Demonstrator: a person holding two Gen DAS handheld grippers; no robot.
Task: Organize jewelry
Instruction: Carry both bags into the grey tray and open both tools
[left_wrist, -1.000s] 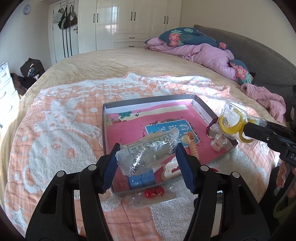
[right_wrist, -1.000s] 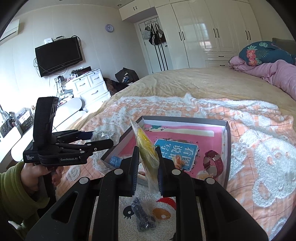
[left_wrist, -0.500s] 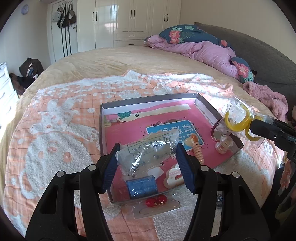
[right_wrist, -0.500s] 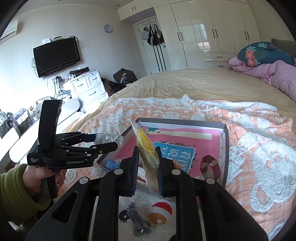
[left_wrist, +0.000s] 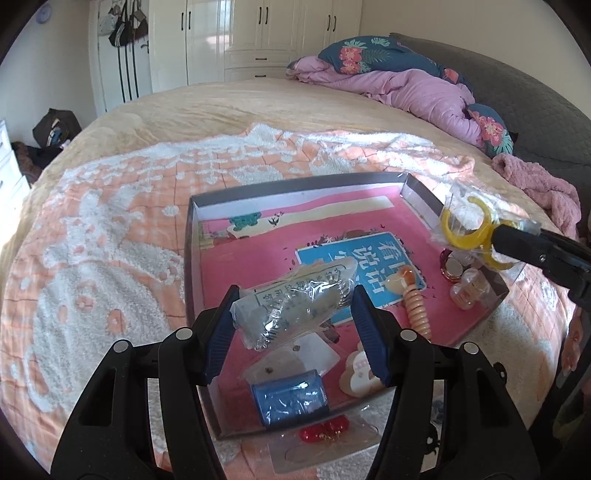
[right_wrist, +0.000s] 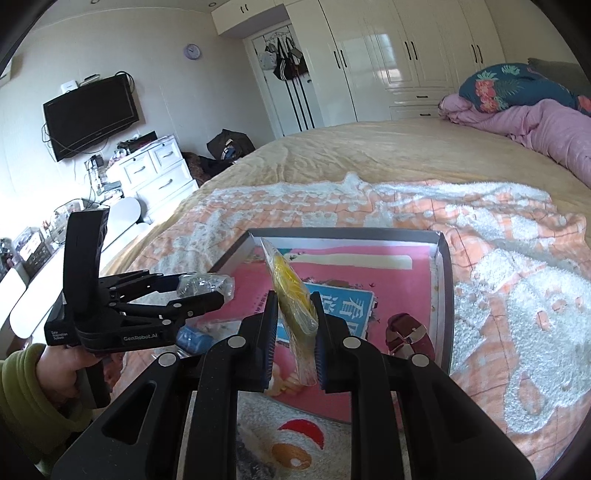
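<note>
The bed (left_wrist: 229, 110) carried an orange and white blanket (left_wrist: 103, 236), and on the blanket sat the shallow box (left_wrist: 192, 258) with its pink printed floor, already holding several pieces — a blue packet (left_wrist: 288, 400) at the near edge, a coiled peach hair tie (left_wrist: 415, 306), a dark red watch (right_wrist: 410, 334) toward the right wall. A pair of red earrings (left_wrist: 325, 432) on a clear card lay just outside the near wall, on the blanket.

The left gripper (left_wrist: 291, 314) was clamped on a crinkly clear bag of silver chain (left_wrist: 295, 302), held in the air above the near half of the box. The right gripper (right_wrist: 293, 332) was pinched tight on a clear sleeve with a yellow bangle (left_wrist: 469, 229), carried over the box's right wall; edge-on in its own camera, the bangle's exact pose was hard to read.

The step in hand looked like setting both bagged pieces down inside the box. To do it well, each bag should go over a bare patch of pink floor, not on top of the blue packet or the watch. Lowering until the plastic touched before letting go would keep the light bags from sliding or tipping over a wall. The two grippers were well apart, so both could descend without crossing — the left toward the open left half, the right near the middle.
</note>
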